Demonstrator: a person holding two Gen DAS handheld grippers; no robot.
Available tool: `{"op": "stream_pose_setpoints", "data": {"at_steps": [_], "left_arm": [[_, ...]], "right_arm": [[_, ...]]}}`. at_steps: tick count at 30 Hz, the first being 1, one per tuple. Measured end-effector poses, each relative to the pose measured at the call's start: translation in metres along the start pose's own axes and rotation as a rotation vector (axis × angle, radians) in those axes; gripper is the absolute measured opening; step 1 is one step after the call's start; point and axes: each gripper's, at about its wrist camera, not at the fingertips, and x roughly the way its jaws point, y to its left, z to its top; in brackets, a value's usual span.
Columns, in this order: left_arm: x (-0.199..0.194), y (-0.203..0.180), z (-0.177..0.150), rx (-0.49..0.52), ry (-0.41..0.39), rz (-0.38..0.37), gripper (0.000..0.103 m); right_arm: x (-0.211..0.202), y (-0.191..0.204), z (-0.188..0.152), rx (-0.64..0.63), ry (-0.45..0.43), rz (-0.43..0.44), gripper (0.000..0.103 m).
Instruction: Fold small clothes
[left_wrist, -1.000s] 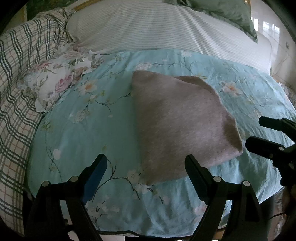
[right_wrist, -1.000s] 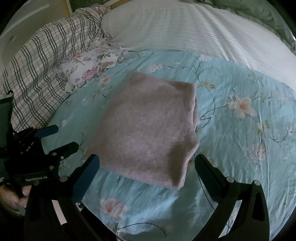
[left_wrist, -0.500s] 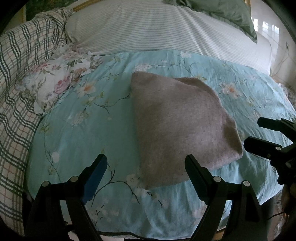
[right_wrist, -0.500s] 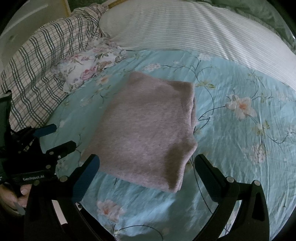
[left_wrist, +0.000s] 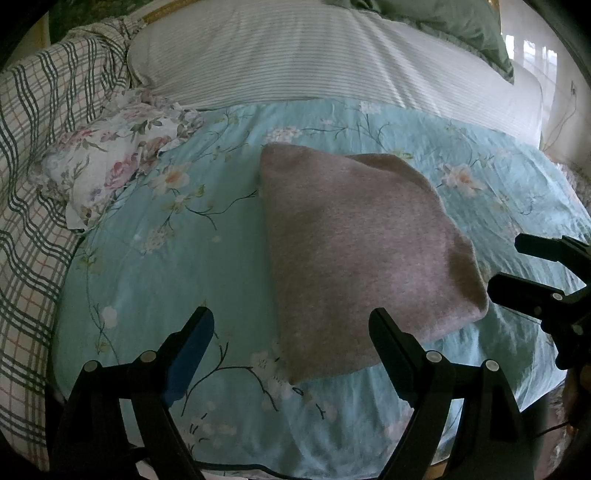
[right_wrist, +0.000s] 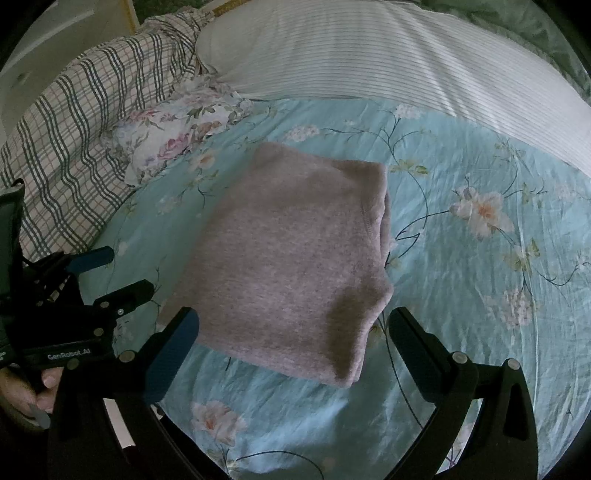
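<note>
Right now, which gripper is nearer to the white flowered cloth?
Left. The left gripper is on the flowered cloth's side of the folded garment; the right gripper is at the other side.

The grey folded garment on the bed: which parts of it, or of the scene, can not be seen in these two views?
- Grey garment: its kind and its underside, hidden by its own folds, both views.
- Right gripper: left wrist view, body cut off by the right edge.
- Hand: right wrist view, mostly cut off by the left edge, behind the left gripper.
</note>
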Motion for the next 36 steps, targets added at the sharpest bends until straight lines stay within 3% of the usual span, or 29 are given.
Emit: {"op": "stream_pose_setpoints", "data": {"at_steps": [16,36], "left_arm": [[0.037,0.008,0.019,-0.022,0.021,0.011,0.086],[0.052,0.011,0.026,-0.039,0.043,0.021,0.086]], "right_arm": [[0.031,-0.023,0.016,0.033,0.016,-0.039,0.102],[0.05,-0.03,0.018,0.049,0.031,-0.007,0.102]]}}
